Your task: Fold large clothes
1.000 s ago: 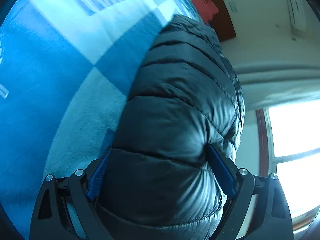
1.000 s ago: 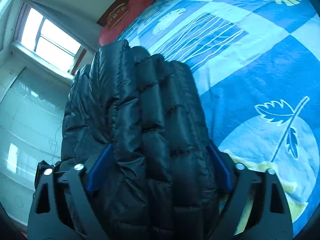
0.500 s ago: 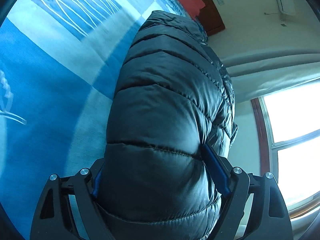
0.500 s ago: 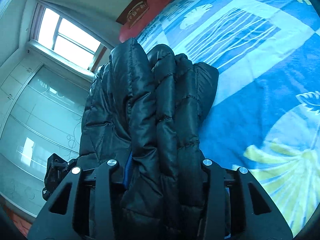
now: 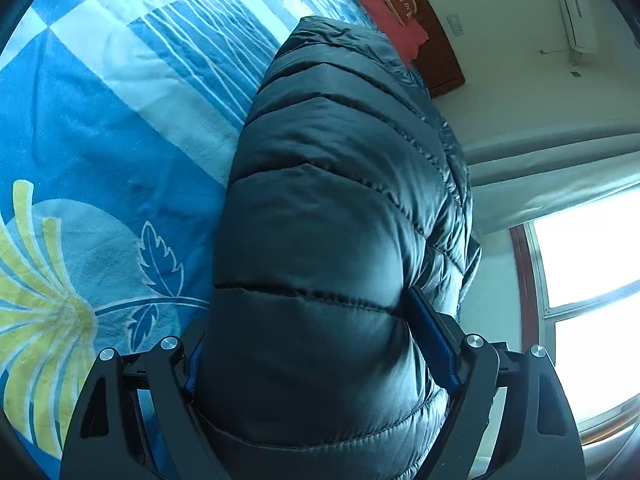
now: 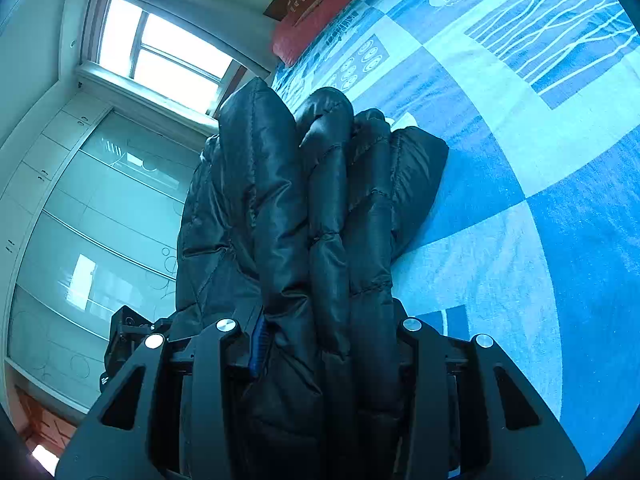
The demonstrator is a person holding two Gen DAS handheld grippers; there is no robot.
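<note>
Your two grippers each clamped one glossy black quilted puffer jacket (image 5: 332, 240), folded into thick puffy ridges above the blue patterned bedspread (image 5: 100, 120): left gripper (image 5: 320, 344) spread wide, right gripper (image 6: 332, 340) squeezed narrower.

- Blue and white bedspread (image 5: 120, 128) fills the left of the left wrist view, with a yellow fan print at lower left and leaf outlines beside it.
- Red pillow (image 5: 384, 4) sits top centre, against a dark wooden headboard (image 5: 440, 64).
- Air conditioner (image 5: 572, 8) on the wall, upper right.
- Bright window (image 5: 588, 280) at right; curtain (image 5: 552, 188) above it.
- In the right wrist view, a glass-fronted wardrobe (image 6: 92, 232) takes the left side.
</note>
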